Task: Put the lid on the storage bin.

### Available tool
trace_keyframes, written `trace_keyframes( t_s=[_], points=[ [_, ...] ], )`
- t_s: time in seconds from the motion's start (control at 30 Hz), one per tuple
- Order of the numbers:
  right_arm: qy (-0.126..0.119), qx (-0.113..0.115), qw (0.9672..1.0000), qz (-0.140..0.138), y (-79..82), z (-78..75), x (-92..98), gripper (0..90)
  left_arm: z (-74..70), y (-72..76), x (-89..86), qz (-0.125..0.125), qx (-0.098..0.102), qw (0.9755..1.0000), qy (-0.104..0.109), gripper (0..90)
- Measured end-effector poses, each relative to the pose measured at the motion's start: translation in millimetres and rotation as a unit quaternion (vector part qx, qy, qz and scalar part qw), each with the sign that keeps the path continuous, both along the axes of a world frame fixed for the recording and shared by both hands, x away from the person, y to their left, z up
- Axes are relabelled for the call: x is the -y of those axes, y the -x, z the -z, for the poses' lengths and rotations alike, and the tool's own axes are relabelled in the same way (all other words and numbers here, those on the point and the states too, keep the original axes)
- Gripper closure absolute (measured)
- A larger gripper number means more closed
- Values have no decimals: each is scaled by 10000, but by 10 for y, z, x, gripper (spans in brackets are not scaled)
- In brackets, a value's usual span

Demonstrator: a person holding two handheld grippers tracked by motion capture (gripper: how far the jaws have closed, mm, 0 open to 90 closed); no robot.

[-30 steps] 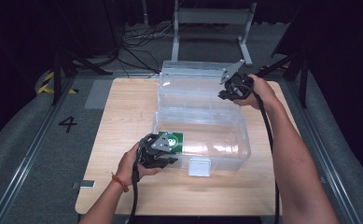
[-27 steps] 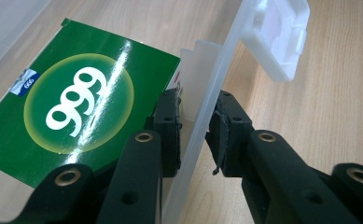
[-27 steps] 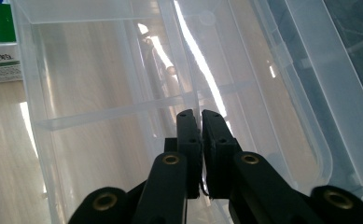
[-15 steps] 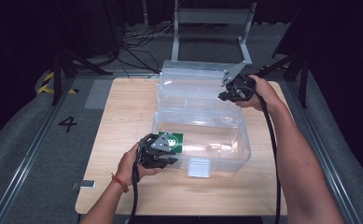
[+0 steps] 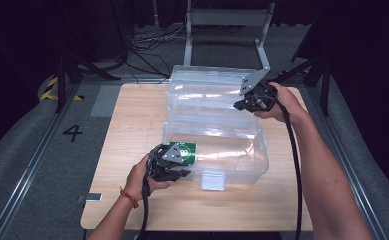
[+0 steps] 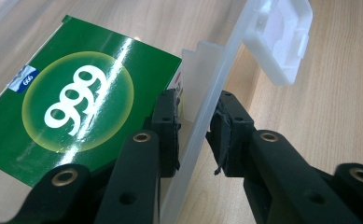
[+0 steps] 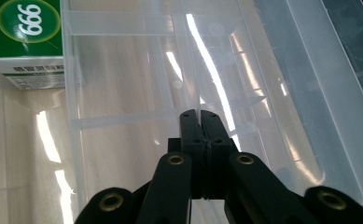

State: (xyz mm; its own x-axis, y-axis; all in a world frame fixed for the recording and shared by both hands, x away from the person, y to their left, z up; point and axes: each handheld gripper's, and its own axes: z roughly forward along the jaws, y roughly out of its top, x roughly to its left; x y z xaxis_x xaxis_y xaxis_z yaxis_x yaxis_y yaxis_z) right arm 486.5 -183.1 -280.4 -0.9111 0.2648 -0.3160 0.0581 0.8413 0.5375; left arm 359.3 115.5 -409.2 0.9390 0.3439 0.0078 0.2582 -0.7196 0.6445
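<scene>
Left gripper (image 6: 195,128) pinches the clear box's front wall (image 6: 202,116); right gripper (image 7: 200,122) pinches its lid (image 5: 207,92).

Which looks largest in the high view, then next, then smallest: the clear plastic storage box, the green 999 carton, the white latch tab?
1. Clear plastic storage box
2. Green 999 carton, partly covered by the left gripper
3. White latch tab, close in size to the carton's visible part
</scene>
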Motion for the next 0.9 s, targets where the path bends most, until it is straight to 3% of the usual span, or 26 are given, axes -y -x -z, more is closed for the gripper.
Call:
trace_keyframes(
  t_s=[0.9],
  points=[
    [-157, 249, 9993, -228, 426, -30, 15, 900, -4, 11, 7, -46, -24, 10000, -40, 730]
  ],
)
